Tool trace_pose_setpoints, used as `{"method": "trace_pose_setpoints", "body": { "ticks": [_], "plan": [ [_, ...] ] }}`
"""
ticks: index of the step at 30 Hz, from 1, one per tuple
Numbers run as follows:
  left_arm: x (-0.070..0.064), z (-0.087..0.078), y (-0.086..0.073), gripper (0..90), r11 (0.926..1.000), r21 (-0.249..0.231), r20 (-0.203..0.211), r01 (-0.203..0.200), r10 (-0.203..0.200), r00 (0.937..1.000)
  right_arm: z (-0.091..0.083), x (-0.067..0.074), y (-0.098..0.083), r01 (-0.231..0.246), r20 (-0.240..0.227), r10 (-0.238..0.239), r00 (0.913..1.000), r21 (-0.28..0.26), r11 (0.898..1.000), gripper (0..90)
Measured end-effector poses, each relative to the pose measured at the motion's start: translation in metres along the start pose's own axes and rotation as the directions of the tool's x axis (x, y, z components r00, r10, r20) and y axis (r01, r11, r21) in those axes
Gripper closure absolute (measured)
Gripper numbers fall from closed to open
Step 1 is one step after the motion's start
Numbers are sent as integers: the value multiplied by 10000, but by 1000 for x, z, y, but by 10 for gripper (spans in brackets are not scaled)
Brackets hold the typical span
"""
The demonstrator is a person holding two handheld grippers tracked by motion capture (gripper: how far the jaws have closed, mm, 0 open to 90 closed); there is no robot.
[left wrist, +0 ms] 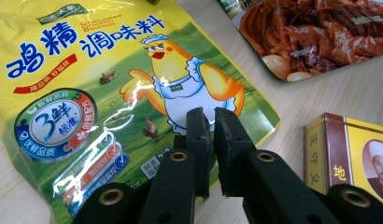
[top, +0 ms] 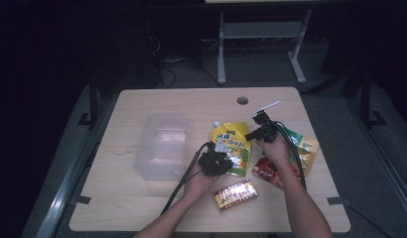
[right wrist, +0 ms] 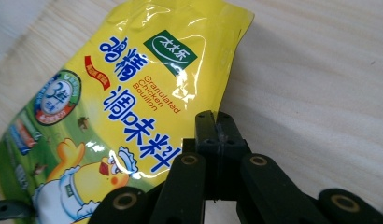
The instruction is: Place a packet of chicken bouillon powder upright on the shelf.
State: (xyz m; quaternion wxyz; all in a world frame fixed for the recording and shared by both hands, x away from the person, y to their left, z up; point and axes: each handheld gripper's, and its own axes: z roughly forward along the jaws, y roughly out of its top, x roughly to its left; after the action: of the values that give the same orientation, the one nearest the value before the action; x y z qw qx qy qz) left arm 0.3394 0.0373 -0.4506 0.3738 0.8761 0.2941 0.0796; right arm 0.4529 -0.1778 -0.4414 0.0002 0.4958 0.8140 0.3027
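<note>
A yellow chicken-bouillon bag (top: 232,144) lies flat in the middle of the table, printed with a cartoon hen. My left gripper (top: 225,159) hovers at its near edge. In the left gripper view its jaws (left wrist: 212,123) stand a narrow gap apart over the bag (left wrist: 110,93), and nothing shows pressed between them. My right gripper (top: 251,135) is at the bag's far right corner. In the right gripper view its jaws (right wrist: 216,122) are pressed together right where the bag's (right wrist: 133,84) side edge runs in under them.
A clear plastic container (top: 162,144) stands left of the bag. A red braised-meat pack (top: 268,169) (left wrist: 315,32) and a green-orange pack (top: 305,148) lie to the right. A gold and red box (top: 235,194) (left wrist: 348,149) sits near the front edge.
</note>
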Motion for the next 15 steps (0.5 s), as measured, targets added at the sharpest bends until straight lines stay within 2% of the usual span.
{"method": "trace_pose_setpoints", "body": {
  "ticks": [1, 3, 4, 5, 8, 10, 11, 14, 15],
  "plan": [
    [1, -2, 0, 817, 9999, 84, 20, -88, 88, 10000, -2, 1, 0, 77, -14, -78, 10000, -46, 10000, 898],
    [-1, -3, 0, 807, 10000, -76, 49, 49, -49, 10000, -8, 3, 1, 153, -27, -153, 9999, -235, 9996, 899],
    [-1, -5, 1, 801, 9999, -22, 27, -130, 130, 9999, -11, 3, 1, 192, -99, -196, 9998, -370, 9991, 899],
    [-1, -6, 1, 789, 9999, -55, 50, -97, 97, 9999, -17, 6, 2, 237, -161, -246, 9996, -547, 9982, 899],
    [-2, -11, 2, 778, 9995, -320, 126, -44, 48, 9999, -25, 10, 2, 377, -155, -389, 9991, -718, 9967, 899],
    [-3, -15, 3, 778, 9986, -536, 180, 4, 6, 9998, -40, 17, 2, 666, -125, -683, 9976, -1097, 9917, 899],
    [-4, -16, 3, 778, 9981, -622, 212, -3, 16, 9998, -40, 17, 2, 666, -125, -683, 9976, -1097, 9917, 899],
    [-6, -20, 3, 771, 9976, -686, 252, -122, 140, 9996, -55, 24, 0, 824, -180, -860, 9961, -1494, 9853, 899],
    [-7, -22, 3, 759, 9969, -781, 236, -107, 126, 9996, -64, 29, -1, 1119, -139, -1156, 9932, -1620, 9804, 900]
  ]
}}
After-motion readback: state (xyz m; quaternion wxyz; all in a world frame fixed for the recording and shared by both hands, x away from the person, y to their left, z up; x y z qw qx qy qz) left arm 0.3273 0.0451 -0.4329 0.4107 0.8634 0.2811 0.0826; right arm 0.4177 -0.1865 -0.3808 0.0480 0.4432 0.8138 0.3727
